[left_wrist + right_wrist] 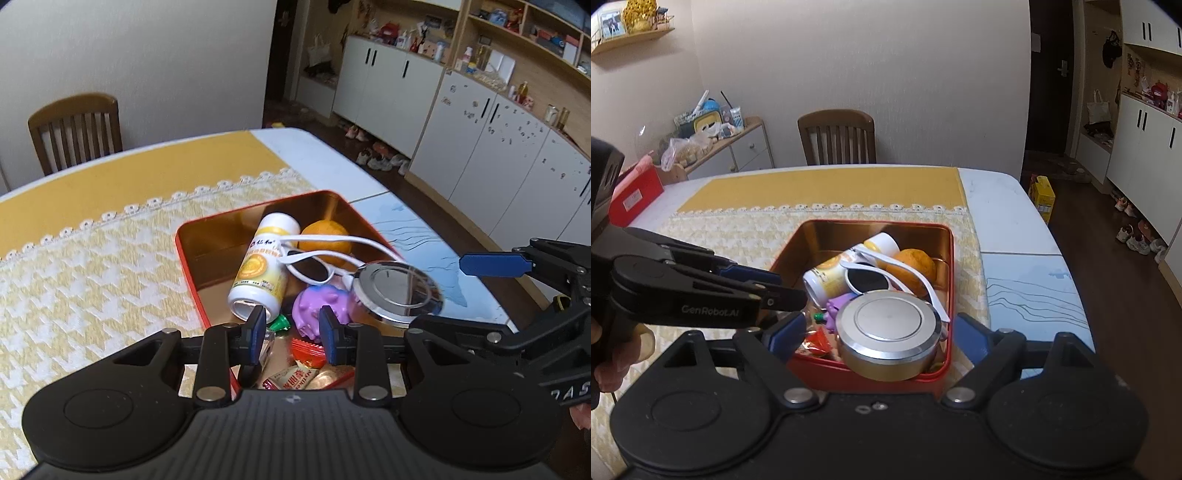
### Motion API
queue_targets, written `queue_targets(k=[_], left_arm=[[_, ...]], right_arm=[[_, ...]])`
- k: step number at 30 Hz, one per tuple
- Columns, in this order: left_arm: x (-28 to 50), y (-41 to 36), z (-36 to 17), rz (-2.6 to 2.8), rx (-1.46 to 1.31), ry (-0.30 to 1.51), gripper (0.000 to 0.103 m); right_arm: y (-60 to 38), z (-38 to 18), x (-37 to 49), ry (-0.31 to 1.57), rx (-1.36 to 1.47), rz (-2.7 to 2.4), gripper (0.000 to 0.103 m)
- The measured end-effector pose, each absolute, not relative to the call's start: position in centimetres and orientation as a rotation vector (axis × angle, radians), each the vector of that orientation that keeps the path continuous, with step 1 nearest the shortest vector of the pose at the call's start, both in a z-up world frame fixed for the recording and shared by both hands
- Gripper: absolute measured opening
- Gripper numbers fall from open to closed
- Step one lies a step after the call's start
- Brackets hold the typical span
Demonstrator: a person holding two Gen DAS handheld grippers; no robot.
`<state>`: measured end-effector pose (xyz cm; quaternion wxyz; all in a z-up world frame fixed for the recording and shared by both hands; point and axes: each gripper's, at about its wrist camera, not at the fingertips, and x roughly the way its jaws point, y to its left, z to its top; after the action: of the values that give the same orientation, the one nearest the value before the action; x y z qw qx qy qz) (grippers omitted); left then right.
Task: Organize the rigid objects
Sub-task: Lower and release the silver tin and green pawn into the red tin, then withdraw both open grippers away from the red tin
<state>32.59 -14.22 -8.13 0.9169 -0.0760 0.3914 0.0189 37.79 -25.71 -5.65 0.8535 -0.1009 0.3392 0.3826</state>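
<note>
Both grippers hover over the tin (945, 258), left jaws narrow, right jaws wide, nothing held. The steel puck (888, 334) leans on its near wall and might tip out if nudged.

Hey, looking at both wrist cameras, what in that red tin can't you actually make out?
- Wrapped candies: left wrist view, partly behind the left gripper; print unreadable.
- Purple rubber toy: right wrist view, mostly hidden by the round silver metal container.
- Red metal tin: near rim cut off by the gripper body.
- White-and-yellow bottle: label text too small to read.
</note>
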Motion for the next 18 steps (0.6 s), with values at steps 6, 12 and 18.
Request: queue_targets(k=[6, 12, 18], left_arm=[[30.7, -14.7, -6.6, 0.029, -0.141, 0.747, 0.060], [28.9, -15.4, -5.1, 0.016, -0.096, 0.698, 0.068], [27.0, -15.6, -4.1, 0.008, -0.117, 0.664, 0.083]], right_arm=[[-26.5, -4.5, 37.0, 0.696, -0.184, 0.805, 0.090], [-27.3, -3.4, 35.9, 0.664, -0.157, 0.808, 0.098], [-28.1, -2.2, 34.4, 0.608, -0.136, 0.822, 0.103]])
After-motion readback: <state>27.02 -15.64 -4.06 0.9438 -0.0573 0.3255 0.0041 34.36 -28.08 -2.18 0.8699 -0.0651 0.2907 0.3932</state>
